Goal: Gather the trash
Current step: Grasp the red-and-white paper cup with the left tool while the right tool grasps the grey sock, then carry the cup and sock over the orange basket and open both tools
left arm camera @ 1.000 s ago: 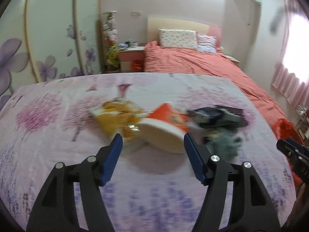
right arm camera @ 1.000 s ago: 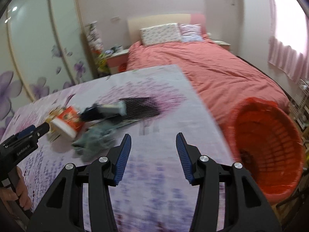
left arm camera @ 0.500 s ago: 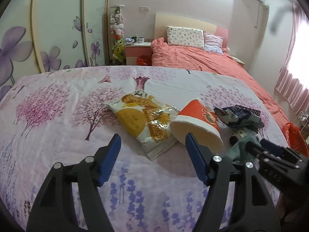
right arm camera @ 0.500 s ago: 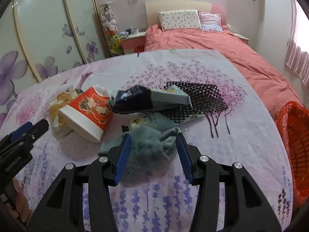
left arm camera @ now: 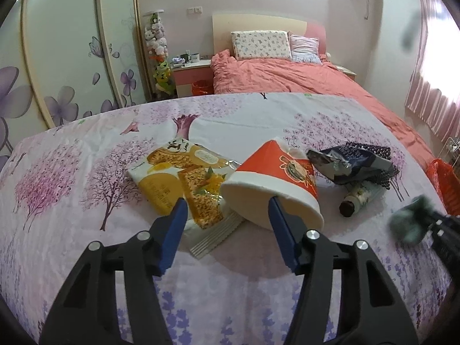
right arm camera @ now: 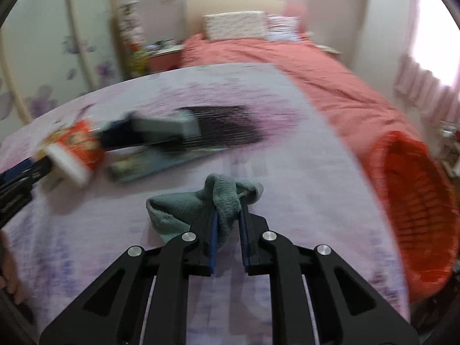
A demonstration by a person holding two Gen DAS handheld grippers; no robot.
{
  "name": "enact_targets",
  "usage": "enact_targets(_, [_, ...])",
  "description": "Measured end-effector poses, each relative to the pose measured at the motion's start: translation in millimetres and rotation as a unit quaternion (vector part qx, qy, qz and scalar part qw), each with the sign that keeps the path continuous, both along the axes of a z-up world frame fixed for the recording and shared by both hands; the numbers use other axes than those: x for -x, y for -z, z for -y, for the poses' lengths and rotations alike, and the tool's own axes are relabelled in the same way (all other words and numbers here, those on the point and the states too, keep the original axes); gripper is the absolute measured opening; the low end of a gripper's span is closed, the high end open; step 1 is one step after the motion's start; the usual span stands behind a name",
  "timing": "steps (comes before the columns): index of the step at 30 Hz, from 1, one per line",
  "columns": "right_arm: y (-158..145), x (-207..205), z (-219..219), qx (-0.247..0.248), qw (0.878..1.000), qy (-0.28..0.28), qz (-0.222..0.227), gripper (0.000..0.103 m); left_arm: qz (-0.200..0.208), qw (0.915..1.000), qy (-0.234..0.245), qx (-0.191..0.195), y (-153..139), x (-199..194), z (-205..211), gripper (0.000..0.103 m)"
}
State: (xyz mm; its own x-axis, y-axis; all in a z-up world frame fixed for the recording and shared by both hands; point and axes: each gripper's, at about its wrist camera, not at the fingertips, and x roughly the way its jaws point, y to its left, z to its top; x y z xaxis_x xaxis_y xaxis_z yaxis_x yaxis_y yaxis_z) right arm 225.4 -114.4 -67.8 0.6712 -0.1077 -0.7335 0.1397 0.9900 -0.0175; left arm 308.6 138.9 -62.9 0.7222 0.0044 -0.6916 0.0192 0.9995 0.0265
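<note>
On top of the flowery sheet (left arm camera: 86,189) that covers the bench, a little heap of trash lies spread out. The right gripper (right arm camera: 227,231) has its jaws pressed together on a green-grey cloth (right arm camera: 201,204); they have just been closing, and the cloth is pinched between them, bunched up and hanging off to one side. In the left wrist view the same cloth shows as a blurry blob at the right edge.

The left gripper (left arm camera: 227,215) has its jaws partly spread, and they have just been closing a bit. One blue pad sits by the rim of the tipped-over orange paper cup (left arm camera: 276,184). The other pad is over the yellow snack bag (left arm camera: 184,178). I cannot tell if the pads touch either one yet.

Beyond the cup lie a dark crinkly wrapper (left arm camera: 350,161) and a small brown-capped bottle (left arm camera: 356,198).

The red basket (right arm camera: 414,204) waits beside the bench, on the right hand's side, and looks like the place for the trash.

To do this step well, I think the right hand should keep its squeeze tight and carry the cloth over the basket's mouth before letting go. The loose end could drag, so lift it high enough to clear the rim. The left hand should pick one thing only, cup or bag, and centre it between the pads before squeezing. The cup is light and may squash or roll.
</note>
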Motion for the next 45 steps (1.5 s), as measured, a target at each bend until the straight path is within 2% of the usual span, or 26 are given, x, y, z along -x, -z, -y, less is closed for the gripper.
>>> enact_targets(2, [4,-2,14,-0.004,1.0,0.025,-0.011,0.013,-0.001,1.0,-0.002,0.001,1,-1,-1,0.056])
enact_targets(4, [5,-2,20,-0.023,0.999,0.026,-0.013,0.014,0.0,1.0,-0.004,0.005,1,-2,-3,0.056])
enact_targets(9, [5,-1,15,0.0,1.0,0.024,-0.017,0.014,0.005,1.0,0.001,0.001,-1,-9,-5,0.056])
enact_targets(13, [7,-2,21,-0.028,0.999,0.023,-0.014,0.014,0.002,0.9996,0.024,-0.016,0,-19,3,0.053])
enact_targets(16, [8,-4,27,-0.042,0.999,0.022,-0.013,0.015,-0.005,0.999,0.042,-0.011,2,-26,9,0.039])
enact_targets(18, [9,-5,28,-0.042,0.999,0.022,-0.013,0.015,-0.013,0.9984,0.054,0.005,2,-29,11,0.02])
enact_targets(19, [9,-5,27,-0.041,0.999,0.022,-0.014,0.015,-0.015,0.9979,0.062,0.015,2,-29,13,0.017])
enact_targets(24, [9,-5,29,-0.044,0.999,0.022,-0.013,0.015,-0.011,0.9971,0.071,0.025,2,-27,22,0.017])
enact_targets(29, [9,-6,30,-0.047,0.999,0.021,-0.013,0.016,-0.014,0.9975,0.067,0.015,6,-31,32,0.019])
enact_targets(32, [10,-6,31,-0.051,0.998,0.021,-0.013,0.015,-0.019,0.9976,0.065,0.016,8,-32,35,0.012])
enact_targets(42, [3,6,44,-0.104,0.994,0.02,0.0,0.013,0.012,0.9994,0.019,0.024,-11,-5,4,0.008])
enact_targets(45, [-5,12,44,-0.104,0.994,0.015,0.009,0.013,0.023,0.9994,0.009,0.027,-18,4,-4,0.008])
